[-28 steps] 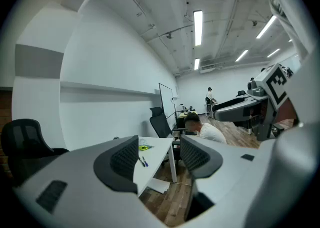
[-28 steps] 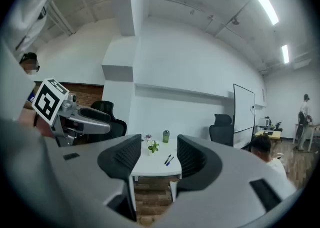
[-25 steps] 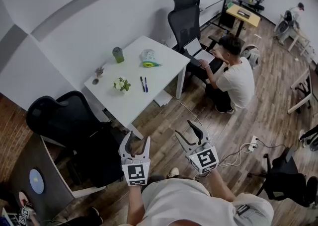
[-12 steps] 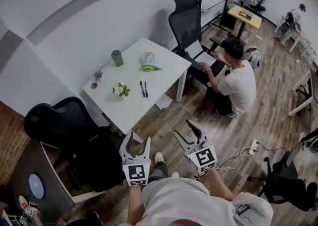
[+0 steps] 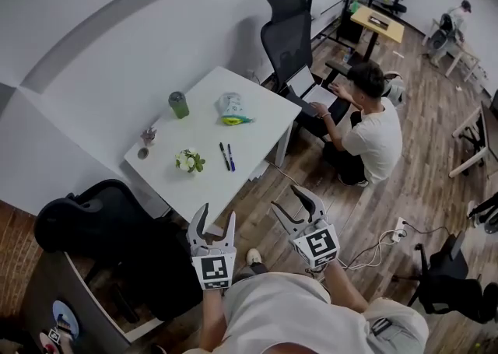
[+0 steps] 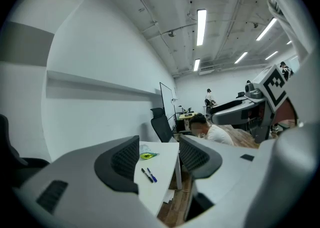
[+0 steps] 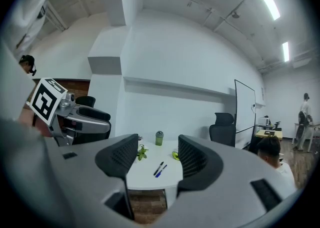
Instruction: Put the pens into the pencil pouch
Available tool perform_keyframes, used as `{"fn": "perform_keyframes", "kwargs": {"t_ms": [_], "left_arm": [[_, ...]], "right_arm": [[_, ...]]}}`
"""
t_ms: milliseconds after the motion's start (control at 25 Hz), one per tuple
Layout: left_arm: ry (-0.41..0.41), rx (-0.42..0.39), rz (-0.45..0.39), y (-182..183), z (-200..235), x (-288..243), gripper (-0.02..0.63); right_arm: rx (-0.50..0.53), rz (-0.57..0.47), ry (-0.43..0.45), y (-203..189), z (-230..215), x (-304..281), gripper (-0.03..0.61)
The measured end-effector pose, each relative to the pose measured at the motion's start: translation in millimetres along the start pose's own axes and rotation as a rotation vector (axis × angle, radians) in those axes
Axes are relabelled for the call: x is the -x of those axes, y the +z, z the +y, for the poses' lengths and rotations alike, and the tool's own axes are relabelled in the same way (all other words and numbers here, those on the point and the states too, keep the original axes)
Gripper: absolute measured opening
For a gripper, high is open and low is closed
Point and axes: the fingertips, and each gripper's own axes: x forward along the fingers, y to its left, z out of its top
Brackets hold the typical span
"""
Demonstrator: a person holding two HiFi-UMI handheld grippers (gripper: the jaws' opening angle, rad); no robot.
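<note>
Two pens, one black (image 5: 223, 156) and one blue (image 5: 231, 157), lie side by side on the white table (image 5: 202, 177). The pencil pouch (image 5: 233, 107), pale with a yellow-green edge, rests further back on the same table. My left gripper (image 5: 212, 220) and right gripper (image 5: 292, 205) hover over the wooden floor short of the table, both open and empty. Between the left gripper's jaws I see the pens (image 6: 149, 174) and the pouch (image 6: 146, 155). The right gripper view shows the pens (image 7: 159, 169) on the table ahead.
A green cup (image 5: 178, 104), a small potted plant (image 5: 189, 161) and a tiny vase (image 5: 147, 136) stand on the table. Black office chairs sit at the table's far end (image 5: 286, 33) and near left (image 5: 93, 216). A person (image 5: 372, 131) sits on the floor to the right. Cables (image 5: 377, 240) lie on the floor.
The table and chairs have shifted nearer and lower in the head view as I walk toward them. Both grippers stay open and held out in front.
</note>
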Motion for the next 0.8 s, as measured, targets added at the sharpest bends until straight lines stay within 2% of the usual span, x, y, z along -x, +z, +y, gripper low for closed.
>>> {"fn": "perform_keyframes", "kwargs": {"t_ms": [240, 520, 800], "left_arm": [[-0.036, 0.005, -0.011, -2, 31, -37, 0.247], [-0.072, 0.034, -0.001, -15, 46, -85, 0.244], [-0.057, 0.038, 0.008, -24, 65, -147, 0.244]], "right_arm": [[0.001, 0.016, -0.033, 1, -9, -41, 0.253], [0.006, 0.051, -0.052, -8, -32, -81, 0.252], [-0.002, 0.054, -0.024, -19, -69, -138, 0.252]]}}
